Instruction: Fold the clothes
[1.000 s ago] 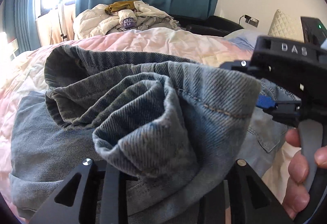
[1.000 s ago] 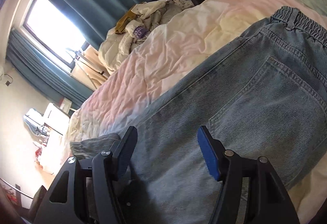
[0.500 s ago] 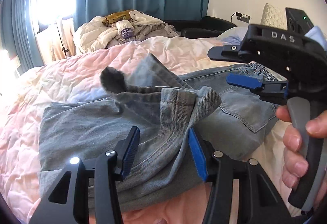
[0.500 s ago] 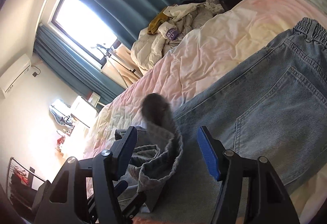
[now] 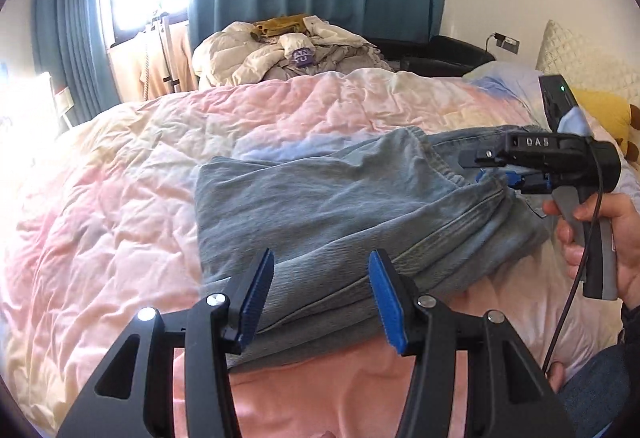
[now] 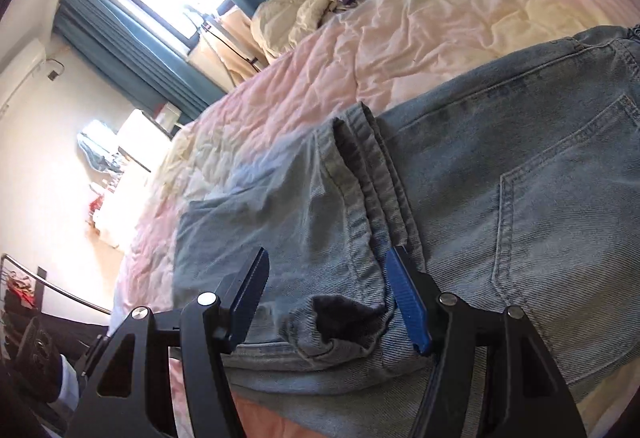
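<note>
Left wrist view: your left tool [image 5: 320,298] is spread and empty, right tool [image 6: 332,298] likewise, above the jeans [image 5: 340,206] folded mid-frame on the bed [image 5: 120,178]. The denim looks heavy and floppy; take the thick hem.

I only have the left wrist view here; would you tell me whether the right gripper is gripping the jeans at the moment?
Observer: No. The right gripper has its jaws open, and the leg hems of the jeans lie loose between them.
Operator: Thank you. Which side of the jeans faces up there?
Observer: The back does. A stitched back pocket shows just to the right of the hems.
</note>
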